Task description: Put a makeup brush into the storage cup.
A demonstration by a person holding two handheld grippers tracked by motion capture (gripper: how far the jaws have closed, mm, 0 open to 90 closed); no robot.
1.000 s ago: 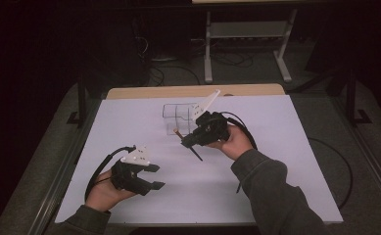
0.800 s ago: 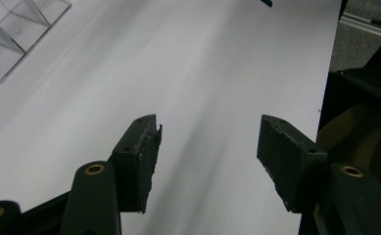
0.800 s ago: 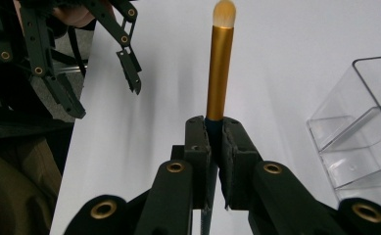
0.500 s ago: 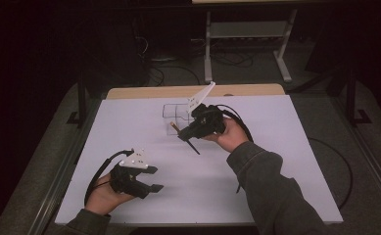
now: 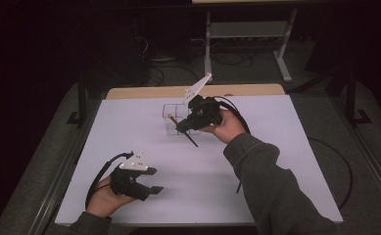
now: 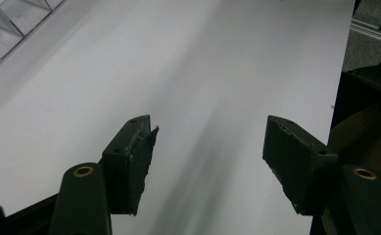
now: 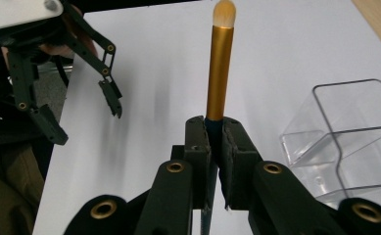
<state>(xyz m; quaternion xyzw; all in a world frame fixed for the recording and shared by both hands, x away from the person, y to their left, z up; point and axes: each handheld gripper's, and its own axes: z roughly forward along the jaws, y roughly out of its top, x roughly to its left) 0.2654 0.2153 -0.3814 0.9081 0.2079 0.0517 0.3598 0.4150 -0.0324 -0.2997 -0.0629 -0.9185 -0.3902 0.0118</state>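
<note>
A makeup brush (image 7: 220, 73) with a gold ferrule, pale bristle tip and dark handle is clamped in my right gripper (image 7: 216, 128), tip pointing away from the jaws. In the high view the right gripper (image 5: 183, 125) holds the brush (image 5: 171, 117) tilted over the near side of a clear plastic compartment box (image 5: 173, 105) at the back middle of the table. The box (image 7: 345, 137) lies just to the brush's right. My left gripper (image 5: 154, 181) rests at the front left; its jaws (image 6: 210, 142) have just been opening and nothing is between them.
A white mat (image 5: 276, 147) covers the table, with a wooden strip (image 5: 144, 92) along its far edge. Each gripper trails a black cable over the mat. A corner of the clear box (image 6: 7, 29) appears in the left gripper view. A metal stand (image 5: 247, 34) is on the floor beyond.
My right hand has carried the brush a little up and away, closer to the clear box. The left gripper stayed put while its jaws spread slightly wider.
</note>
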